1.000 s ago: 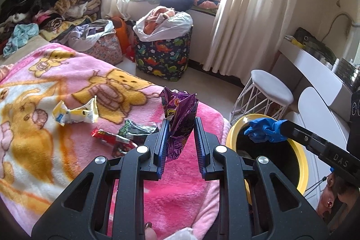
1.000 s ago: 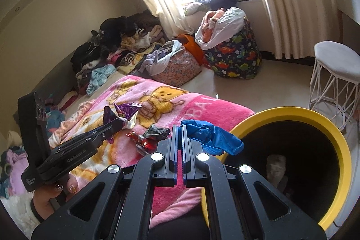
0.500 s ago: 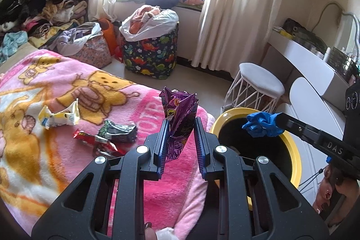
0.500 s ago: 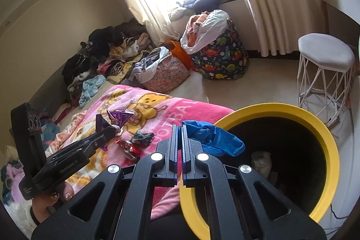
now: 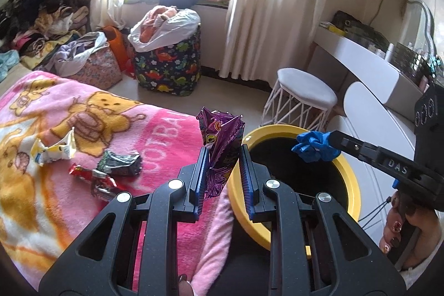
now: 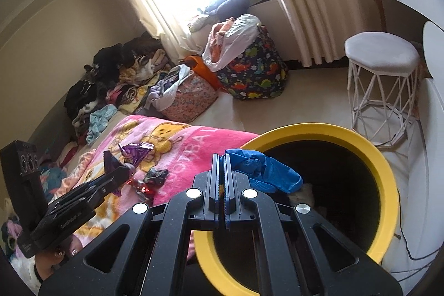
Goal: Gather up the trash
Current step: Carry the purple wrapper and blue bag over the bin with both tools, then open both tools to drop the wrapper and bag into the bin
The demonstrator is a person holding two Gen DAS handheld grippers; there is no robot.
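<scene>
My left gripper [image 5: 224, 150] is shut on a purple foil snack bag [image 5: 222, 140] and holds it upright over the bed edge, just left of the yellow-rimmed trash bin [image 5: 350, 179]. My right gripper [image 6: 221, 157] is shut on a crumpled blue glove [image 6: 266, 171] and holds it over the bin's [image 6: 388, 179] near-left rim. In the left wrist view the glove [image 5: 315, 146] hangs over the bin opening. A white wrapper [image 5: 54, 150], a dark wrapper [image 5: 119, 162] and a red wrapper [image 5: 91, 176] lie on the pink blanket [image 5: 166, 129].
A white wire stool [image 5: 302, 99] stands behind the bin. A dinosaur-print laundry bag [image 5: 169, 65] and a floral bag [image 5: 94, 68] sit on the floor by the window. Clothes [image 5: 41, 18] pile at the far left. A white desk [image 5: 369, 60] runs along the right.
Both grippers have moved right toward the bin, each still holding its item. The bin has grown larger in both views and the glove now hangs over its opening.
</scene>
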